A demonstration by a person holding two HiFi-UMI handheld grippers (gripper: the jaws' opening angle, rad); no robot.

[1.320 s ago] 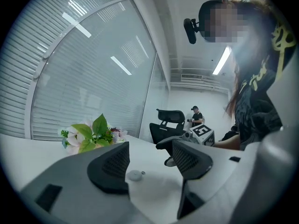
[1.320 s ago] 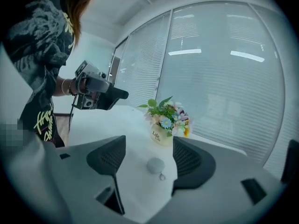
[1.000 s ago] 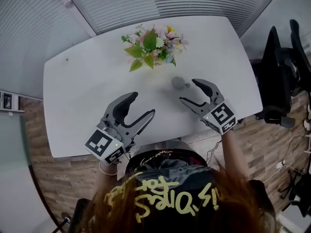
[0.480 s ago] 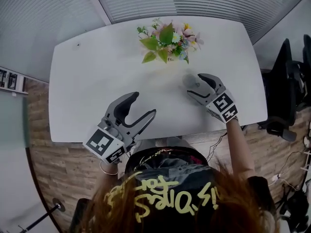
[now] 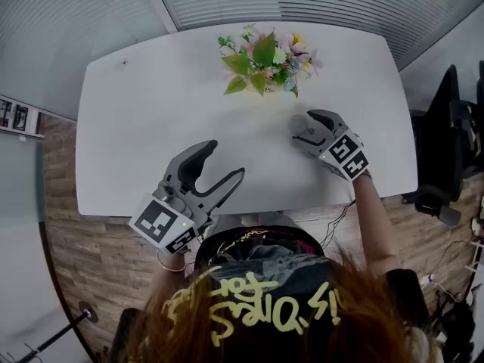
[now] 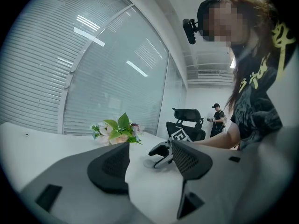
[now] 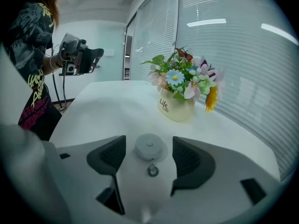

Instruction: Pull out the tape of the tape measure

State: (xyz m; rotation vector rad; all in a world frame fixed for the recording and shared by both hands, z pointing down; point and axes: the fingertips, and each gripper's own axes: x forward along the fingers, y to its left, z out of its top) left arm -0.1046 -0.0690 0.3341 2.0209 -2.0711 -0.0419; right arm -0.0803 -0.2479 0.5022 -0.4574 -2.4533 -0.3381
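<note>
The right tongs (image 5: 301, 129) stand apart either side of the round tape measure (image 7: 149, 147), pads clear of it, on the worktop (image 5: 151, 112) near the flower pot (image 7: 176, 107). The left tongs (image 5: 224, 159) gape empty at near left.

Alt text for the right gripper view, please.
A round white tape measure lies on the white table between the right gripper's open fingers, untouched, its ring tab toward the camera. A flower pot stands behind it.
</note>
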